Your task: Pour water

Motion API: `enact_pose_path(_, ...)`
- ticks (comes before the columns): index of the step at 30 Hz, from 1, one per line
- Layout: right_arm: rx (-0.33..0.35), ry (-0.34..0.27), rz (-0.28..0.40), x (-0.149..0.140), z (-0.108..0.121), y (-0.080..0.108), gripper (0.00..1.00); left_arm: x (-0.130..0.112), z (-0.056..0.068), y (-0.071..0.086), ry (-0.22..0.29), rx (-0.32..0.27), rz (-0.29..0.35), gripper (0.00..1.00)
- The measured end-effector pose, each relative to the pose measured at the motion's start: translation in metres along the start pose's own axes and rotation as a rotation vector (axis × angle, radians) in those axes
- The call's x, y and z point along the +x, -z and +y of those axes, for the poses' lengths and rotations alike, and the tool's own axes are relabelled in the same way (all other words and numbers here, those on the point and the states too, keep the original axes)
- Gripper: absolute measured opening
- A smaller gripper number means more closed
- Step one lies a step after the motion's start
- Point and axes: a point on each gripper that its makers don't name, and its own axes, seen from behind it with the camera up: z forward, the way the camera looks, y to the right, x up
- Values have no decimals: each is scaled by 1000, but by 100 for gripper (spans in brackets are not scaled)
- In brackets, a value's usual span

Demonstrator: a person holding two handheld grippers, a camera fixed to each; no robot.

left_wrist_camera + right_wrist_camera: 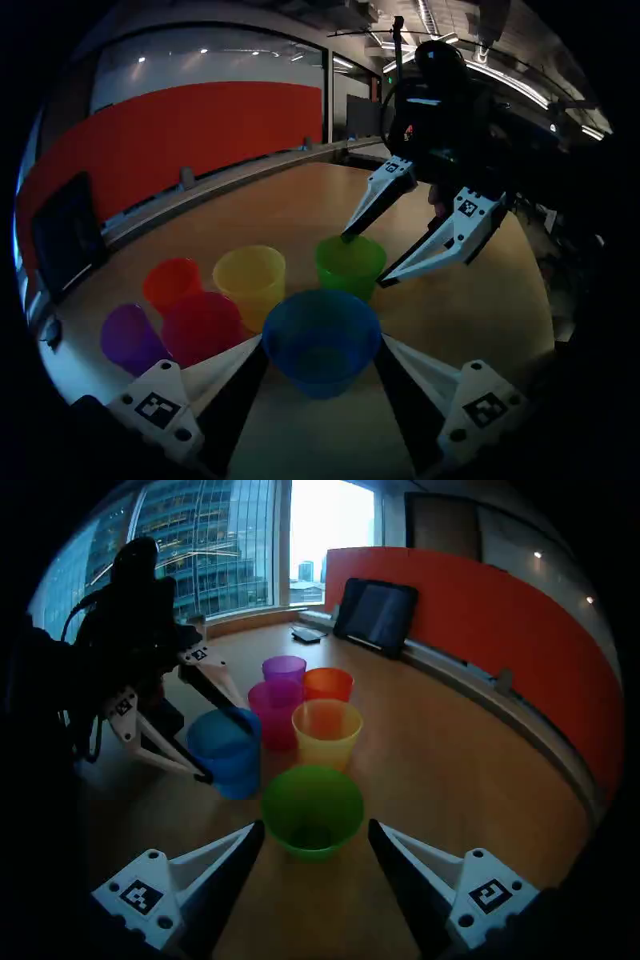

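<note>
Translucent plastic, smooth and tapered, forms both cups, which are stood upright on the wooden tabletop (448, 752), mouths upward, long axes vertical. The blue cup (322, 356) is pinched between the fingers of the left gripper (320, 342); the green cup (312, 804) is straddled, untouched, by the parted jaws of the right gripper (314, 826).

Red wall (200, 128), wooden table (448, 744) — towers beyond windows (216, 552)

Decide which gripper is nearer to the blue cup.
Left. The left gripper has a finger on either side of the blue cup. The right gripper straddles the green cup, which stands next to the blue one.
</note>
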Motion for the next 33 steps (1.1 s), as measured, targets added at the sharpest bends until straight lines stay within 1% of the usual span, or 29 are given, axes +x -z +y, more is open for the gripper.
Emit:
enact_pose_path(9,11,7,-2,4,-4,-14,100,8,-8,20,8,30,28,87)
enact_pose_path(15,9,5,-1,4,-4,-20,100,12,-14,30,9,53,42,87)
enact_pose_path(16,6,6,-2,4,-4,-21,99,12,-15,31,11,55,43,87)
enact_pose_path(18,1,8,-4,3,-3,-23,93,13,-16,34,12,61,46,87)
enact_pose_path(20,-4,9,-2,3,-3,-23,92,14,-16,37,12,67,51,87)
enact_pose_path(27,-14,7,21,11,-4,-16,91,19,-20,50,12,92,73,87)
enact_pose_path(33,-32,10,65,28,-6,0,91,27,-23,61,11,113,102,87)
